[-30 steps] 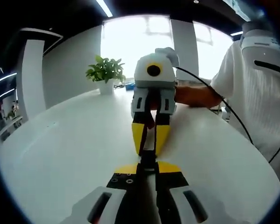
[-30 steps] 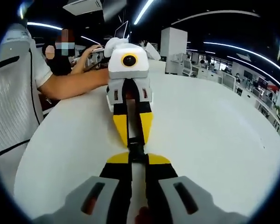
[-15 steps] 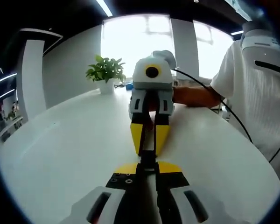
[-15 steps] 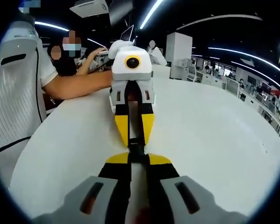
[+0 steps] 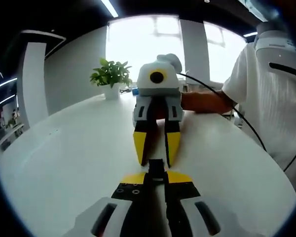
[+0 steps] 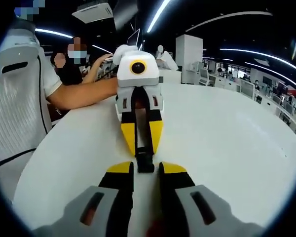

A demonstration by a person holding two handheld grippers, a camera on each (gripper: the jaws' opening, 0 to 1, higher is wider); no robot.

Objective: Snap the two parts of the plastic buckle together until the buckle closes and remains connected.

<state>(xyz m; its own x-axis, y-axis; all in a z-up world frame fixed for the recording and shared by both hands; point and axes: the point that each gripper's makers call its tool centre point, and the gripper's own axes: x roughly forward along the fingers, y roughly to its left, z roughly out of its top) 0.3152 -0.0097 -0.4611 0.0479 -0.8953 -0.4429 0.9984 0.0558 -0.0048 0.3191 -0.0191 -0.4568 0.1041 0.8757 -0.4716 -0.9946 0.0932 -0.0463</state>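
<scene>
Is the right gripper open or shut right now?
Open: the right gripper has its jaws standing apart, with a gap on each side of the buckle.

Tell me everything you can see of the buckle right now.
The buckle is small, black and plastic-looking, and reads as one piece just above the white table. The left gripper is shut on its far end. The right gripper jaws stand open on either side. Whether it has latched is unclear.
</scene>
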